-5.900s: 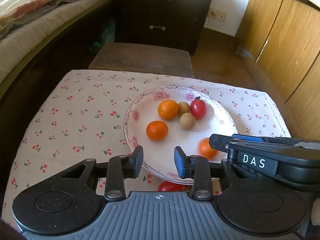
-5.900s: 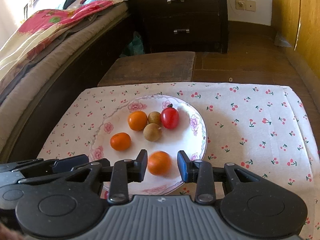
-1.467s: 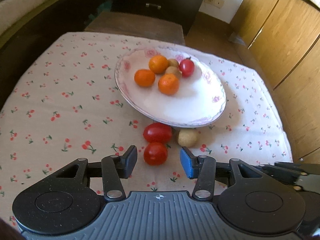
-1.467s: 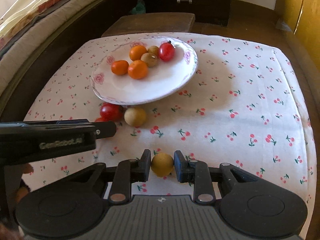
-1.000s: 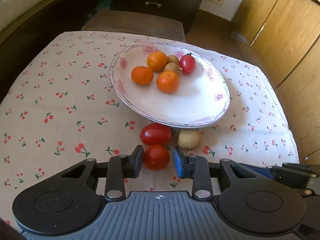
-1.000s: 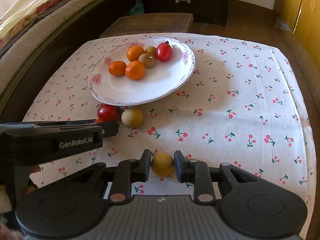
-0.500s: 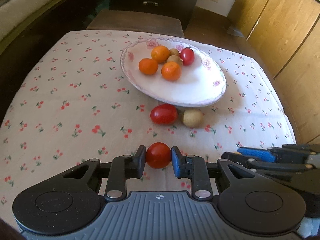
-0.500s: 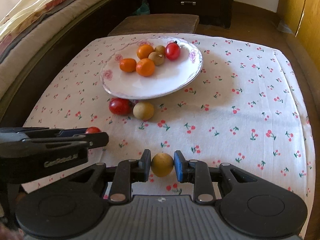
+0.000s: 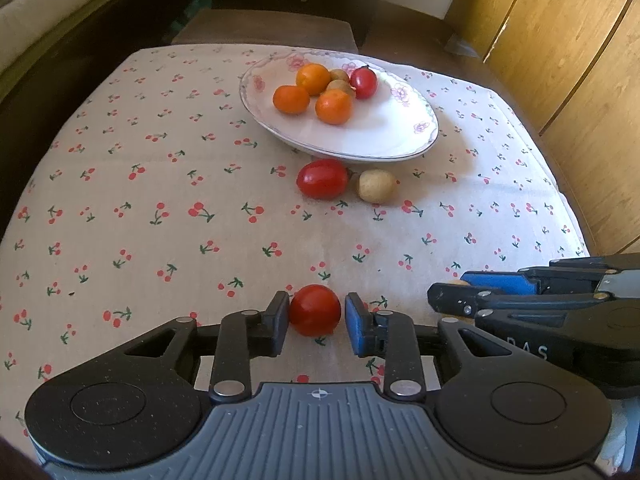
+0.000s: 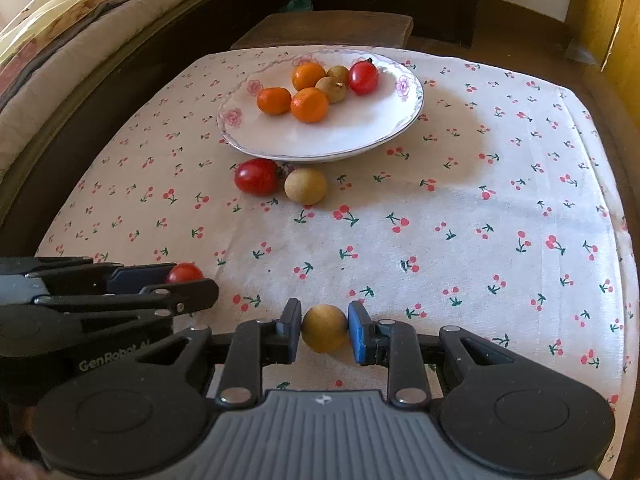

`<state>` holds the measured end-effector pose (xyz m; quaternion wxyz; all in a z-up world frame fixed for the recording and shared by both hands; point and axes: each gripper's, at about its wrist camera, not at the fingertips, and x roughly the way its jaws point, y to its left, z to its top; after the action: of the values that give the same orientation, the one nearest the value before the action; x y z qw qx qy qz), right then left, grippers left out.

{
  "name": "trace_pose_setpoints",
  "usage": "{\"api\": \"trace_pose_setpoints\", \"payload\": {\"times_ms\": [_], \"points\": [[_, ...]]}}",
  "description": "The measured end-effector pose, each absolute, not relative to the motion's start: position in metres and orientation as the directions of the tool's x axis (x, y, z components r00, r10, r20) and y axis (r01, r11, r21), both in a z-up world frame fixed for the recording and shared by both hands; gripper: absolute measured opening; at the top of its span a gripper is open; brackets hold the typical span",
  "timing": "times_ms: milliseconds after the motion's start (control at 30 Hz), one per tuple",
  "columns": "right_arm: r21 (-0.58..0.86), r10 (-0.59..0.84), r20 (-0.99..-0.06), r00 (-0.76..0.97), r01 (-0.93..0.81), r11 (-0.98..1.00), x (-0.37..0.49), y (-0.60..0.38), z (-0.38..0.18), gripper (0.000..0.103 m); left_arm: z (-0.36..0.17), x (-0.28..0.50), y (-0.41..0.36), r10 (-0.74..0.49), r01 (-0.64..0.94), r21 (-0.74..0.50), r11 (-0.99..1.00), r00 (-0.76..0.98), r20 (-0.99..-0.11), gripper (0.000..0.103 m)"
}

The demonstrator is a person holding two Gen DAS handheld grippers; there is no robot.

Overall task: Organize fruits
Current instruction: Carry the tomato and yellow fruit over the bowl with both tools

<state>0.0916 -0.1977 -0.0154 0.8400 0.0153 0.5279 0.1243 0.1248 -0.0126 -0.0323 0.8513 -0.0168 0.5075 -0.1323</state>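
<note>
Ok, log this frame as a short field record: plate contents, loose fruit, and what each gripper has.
plate: three oranges, two brown fruits, one red tomato
loose by the plate: oval red tomato, tan fruit
left gripper: jaws just opened slightly, round tomato between them with a small gap at the blue pad
right gripper: shut on yellow-brown fruit
surface: cherry-print cloth

Round red tomato [image 9: 315, 309] and tan longan [image 10: 324, 328] on cherry-print cloth [image 9: 160, 184], flowered plate [image 9: 384, 136] of fruit beyond
</note>
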Motion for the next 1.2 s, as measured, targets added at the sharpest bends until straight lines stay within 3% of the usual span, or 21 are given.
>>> {"api": "trace_pose_setpoints", "payload": {"times_ms": [267,467,733,900,1200], "points": [[0.166,0.227,-0.883,0.410,-0.179,0.970,0.093,-0.200,-0.014,0.035,-0.027,0.129,-0.008,-0.254,0.173,-0.194,0.966,0.459,-0.852,0.055],[0.178,0.232,-0.881,0.412,-0.165,0.970,0.094,-0.204,-0.014,0.036,-0.030,0.131,-0.011,-0.256,0.167,-0.200,0.965,0.453,-0.854,0.056],[0.129,0.203,-0.889,0.411,-0.200,0.971,0.094,-0.194,-0.016,0.036,-0.034,0.131,-0.016,-0.228,0.182,-0.161,0.970,0.455,-0.861,0.041],[0.100,0.186,-0.888,0.420,-0.219,0.971,0.088,-0.187,-0.015,0.027,-0.034,0.128,-0.019,-0.226,0.204,-0.146,0.968,0.455,-0.861,0.035],[0.115,0.199,-0.882,0.428,-0.215,0.970,0.086,-0.188,-0.011,0.027,-0.028,0.126,-0.019,-0.229,0.214,-0.142,0.967,0.467,-0.854,0.034]]}}
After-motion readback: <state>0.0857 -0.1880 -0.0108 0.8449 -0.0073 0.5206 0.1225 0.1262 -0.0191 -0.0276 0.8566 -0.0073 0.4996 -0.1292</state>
